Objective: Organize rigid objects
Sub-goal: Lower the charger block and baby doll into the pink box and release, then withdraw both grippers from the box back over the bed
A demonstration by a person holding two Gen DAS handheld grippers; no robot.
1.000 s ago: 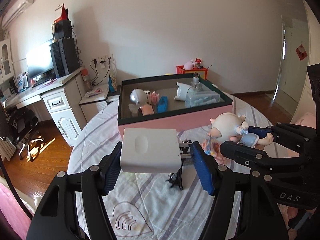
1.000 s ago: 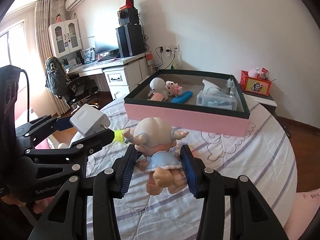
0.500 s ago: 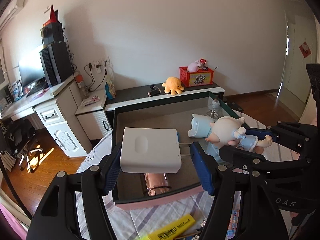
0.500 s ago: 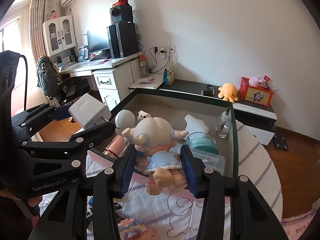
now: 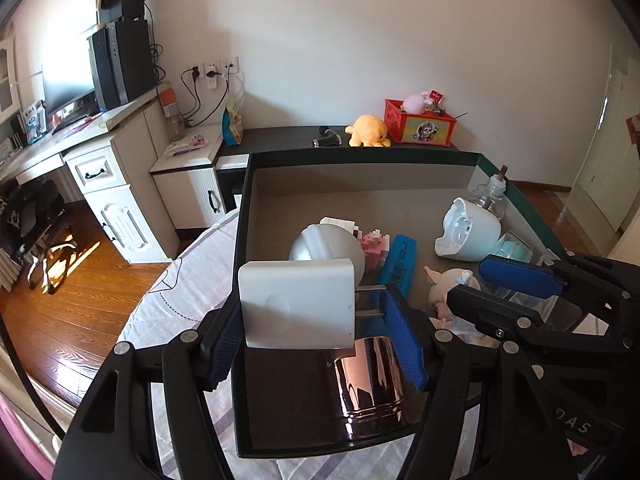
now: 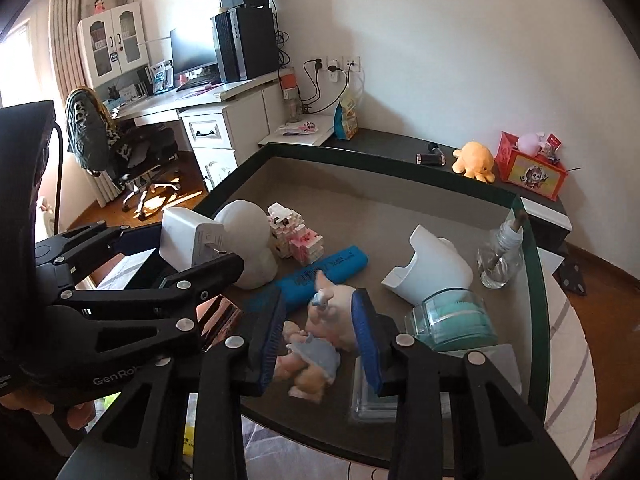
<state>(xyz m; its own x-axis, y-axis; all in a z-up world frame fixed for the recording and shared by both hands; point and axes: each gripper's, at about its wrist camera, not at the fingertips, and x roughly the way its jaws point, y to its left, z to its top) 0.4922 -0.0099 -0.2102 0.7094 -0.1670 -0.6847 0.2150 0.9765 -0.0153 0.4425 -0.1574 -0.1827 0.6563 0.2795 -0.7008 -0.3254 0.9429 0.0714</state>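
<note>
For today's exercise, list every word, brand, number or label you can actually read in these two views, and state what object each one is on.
"GenRo", cut off at the frame: on the left gripper, seen from the right wrist.
"DAS", upside down: on the right gripper, seen from the left wrist.
Barcode and print on the blue bar: too small to read.
Picture label on the red box: no legible words.

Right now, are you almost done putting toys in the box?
Already in the dark-rimmed box: a silver ball-headed toy, a blue bar, a white scoop-shaped shell. In hand: the left gripper clamps a white plug adapter over the box; the pink doll in a blue dress is low between the pads of the right gripper, blurred, maybe released. Left: setting the adapter down.
</note>
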